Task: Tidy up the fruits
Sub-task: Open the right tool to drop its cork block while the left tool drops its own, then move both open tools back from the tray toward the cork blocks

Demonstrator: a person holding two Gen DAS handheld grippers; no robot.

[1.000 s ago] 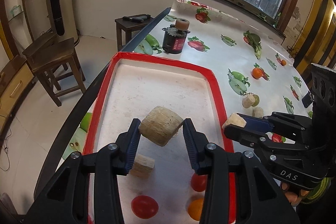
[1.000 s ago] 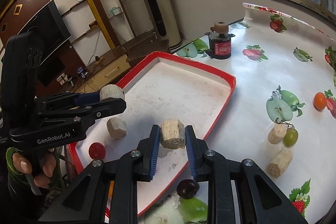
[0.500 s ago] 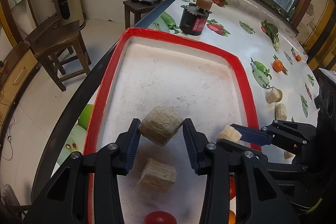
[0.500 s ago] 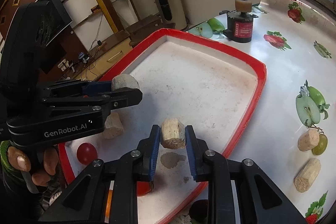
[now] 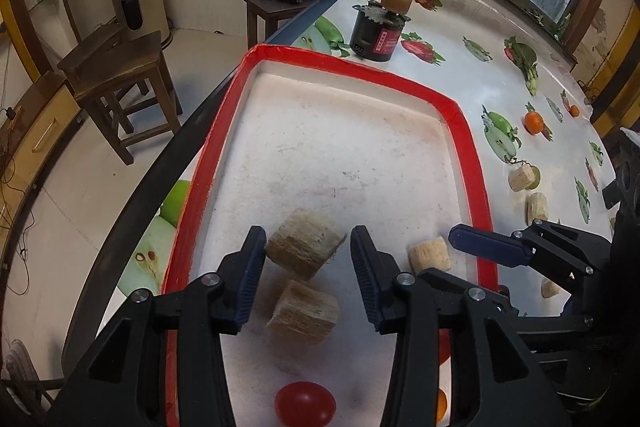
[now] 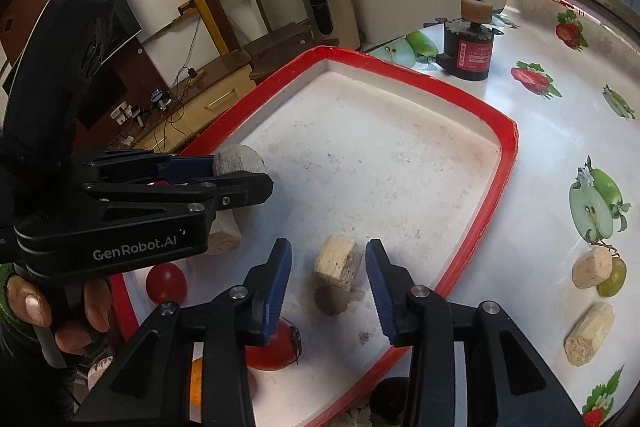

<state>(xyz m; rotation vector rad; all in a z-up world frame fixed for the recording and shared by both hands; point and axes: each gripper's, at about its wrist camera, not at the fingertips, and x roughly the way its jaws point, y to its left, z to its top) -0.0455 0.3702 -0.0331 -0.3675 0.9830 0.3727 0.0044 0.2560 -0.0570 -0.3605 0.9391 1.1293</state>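
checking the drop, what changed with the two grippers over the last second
The right gripper opened and let its tan chunk down onto the red tray. The left gripper also spread; whether it still grips its bigger chunk is unclear. The tomato stayed put.
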